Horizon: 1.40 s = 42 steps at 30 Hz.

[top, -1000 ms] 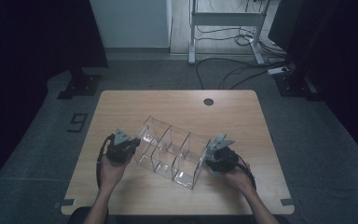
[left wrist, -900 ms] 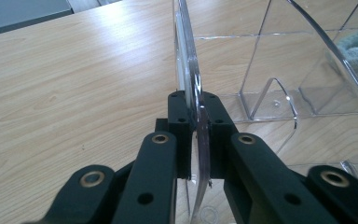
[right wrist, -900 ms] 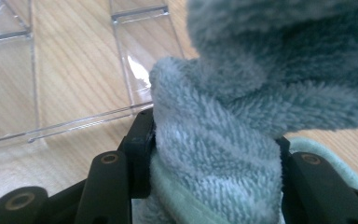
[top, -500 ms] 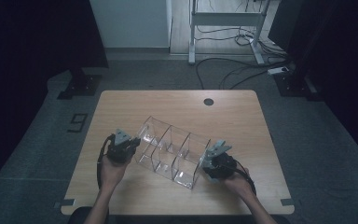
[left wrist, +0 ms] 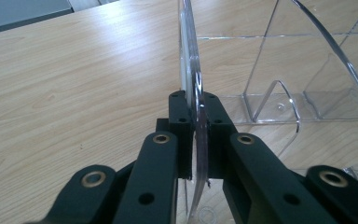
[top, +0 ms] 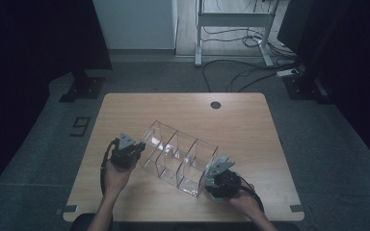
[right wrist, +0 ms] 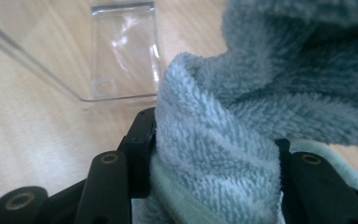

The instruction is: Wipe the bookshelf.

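Observation:
A clear acrylic organizer (top: 178,156) with several open compartments lies slantwise on the wooden table (top: 250,125). My left gripper (top: 136,150) is at its far-left end, shut on the edge of a clear side wall (left wrist: 189,56); in the left gripper view the gripper (left wrist: 198,112) pinches the thin sheet between both black pads. My right gripper (top: 213,176) sits against the organizer's near-right end. Seen from the right gripper view, that gripper (right wrist: 212,135) is shut on a bunched pale blue-green terry cloth (right wrist: 242,93), with a clear corner of the organizer (right wrist: 121,51) just beyond.
A round black cable hole (top: 215,105) marks the table's far middle. Bare wood lies behind and to the right of the organizer. Off the table, cables (top: 241,77) and a metal frame (top: 231,19) are on the floor beyond the far edge.
My right gripper has slid toward the table's near edge along the organizer's right end, cloth still in it. The left gripper and the organizer have stayed put.

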Each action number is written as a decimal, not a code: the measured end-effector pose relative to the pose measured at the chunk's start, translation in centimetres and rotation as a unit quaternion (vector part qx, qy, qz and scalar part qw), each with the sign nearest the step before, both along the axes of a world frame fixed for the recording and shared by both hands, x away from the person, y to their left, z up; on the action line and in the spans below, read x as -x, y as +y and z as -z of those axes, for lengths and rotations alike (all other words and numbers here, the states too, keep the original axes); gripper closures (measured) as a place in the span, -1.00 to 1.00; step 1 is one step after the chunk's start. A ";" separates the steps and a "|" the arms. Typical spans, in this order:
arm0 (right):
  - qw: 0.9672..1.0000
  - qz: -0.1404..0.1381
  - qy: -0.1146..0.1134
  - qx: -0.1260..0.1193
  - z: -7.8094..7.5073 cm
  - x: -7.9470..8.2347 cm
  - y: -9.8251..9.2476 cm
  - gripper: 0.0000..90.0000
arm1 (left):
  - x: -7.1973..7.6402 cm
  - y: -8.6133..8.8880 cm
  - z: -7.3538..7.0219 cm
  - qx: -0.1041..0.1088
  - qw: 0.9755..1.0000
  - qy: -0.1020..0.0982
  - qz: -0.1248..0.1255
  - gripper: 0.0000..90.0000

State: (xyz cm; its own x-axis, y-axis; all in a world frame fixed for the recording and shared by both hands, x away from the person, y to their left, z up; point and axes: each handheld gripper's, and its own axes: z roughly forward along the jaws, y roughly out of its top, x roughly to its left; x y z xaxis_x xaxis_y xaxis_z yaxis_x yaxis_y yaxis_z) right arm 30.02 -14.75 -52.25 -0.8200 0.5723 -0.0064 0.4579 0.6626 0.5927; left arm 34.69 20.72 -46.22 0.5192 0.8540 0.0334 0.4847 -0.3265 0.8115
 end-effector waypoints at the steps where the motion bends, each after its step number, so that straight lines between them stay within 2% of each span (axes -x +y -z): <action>1: 1.000 -0.001 0.002 0.001 0.0 0.2 0.1 0.13 | 0.0 0.0 0.0 0.000 1.000 0.000 0.000 0.90; 5: 1.000 -0.013 0.011 -0.002 0.0 1.3 0.5 0.13 | 0.0 -0.1 0.0 0.000 1.000 0.000 0.000 0.90; 9: 0.999 -0.037 0.015 -0.001 -0.1 2.9 1.3 0.13 | 0.1 -0.2 0.0 -0.002 1.000 0.000 -0.002 0.90; 12: 0.998 -0.054 0.011 0.006 -0.1 4.0 2.0 0.13 | 0.1 -0.2 0.0 -0.002 1.000 -0.001 -0.002 0.90; 15: 0.998 -0.061 0.013 0.010 -0.2 4.0 2.0 0.13 | 0.1 -0.2 0.0 -0.002 1.000 -0.001 -0.002 0.90; 17: 0.998 -0.059 0.018 0.006 -0.2 3.8 1.8 0.14 | 0.1 -0.2 0.0 -0.002 1.000 0.000 -0.001 0.90; 19: 0.998 -0.055 0.014 0.008 -0.4 3.7 1.5 0.14 | 0.1 -0.1 0.0 -0.002 1.000 -0.001 0.000 0.89; 25: 1.000 -0.021 -0.009 0.020 -1.4 3.0 -0.2 0.14 | 0.1 -0.1 0.0 -0.002 1.000 0.000 0.003 0.89; 30: 1.000 0.018 -0.019 0.006 -2.3 2.0 -2.5 0.15 | 0.1 -0.1 0.0 -0.004 1.000 -0.001 0.005 0.88; 32: 0.999 0.038 -0.028 -0.002 -2.9 1.6 -3.5 0.15 | 0.1 -0.1 0.0 -0.005 1.000 -0.001 0.005 0.88; 37: 0.995 0.084 -0.054 -0.002 -3.9 0.8 -5.8 0.15 | 0.1 0.0 0.0 -0.005 1.000 0.000 0.006 0.88; 42: 0.991 0.118 -0.064 0.000 -4.2 0.1 -7.7 0.15 | 0.0 0.0 0.0 -0.004 1.000 0.002 0.007 0.88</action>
